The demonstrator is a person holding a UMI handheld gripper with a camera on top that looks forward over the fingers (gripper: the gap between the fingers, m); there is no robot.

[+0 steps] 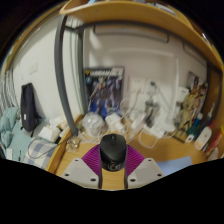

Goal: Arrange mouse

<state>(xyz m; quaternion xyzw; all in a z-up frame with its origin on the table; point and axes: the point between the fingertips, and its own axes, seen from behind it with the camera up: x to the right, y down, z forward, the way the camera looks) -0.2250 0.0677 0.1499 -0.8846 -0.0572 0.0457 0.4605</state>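
A black computer mouse (112, 149) sits between my gripper's fingers, its cord running down toward me. Both magenta pads (92, 160) press against its sides, one left and one right. My gripper (112, 160) is shut on the mouse and holds it over a wooden desk (170, 152). The mouse's front end points away, toward the clutter at the back of the desk.
A poster (104, 88) leans on the back wall. A black speaker-like box (29, 104) stands at the left. Clear cups (93, 124) and white cables (145, 125) lie just beyond the mouse. A wooden shelf (130, 10) hangs overhead. More items crowd the right side.
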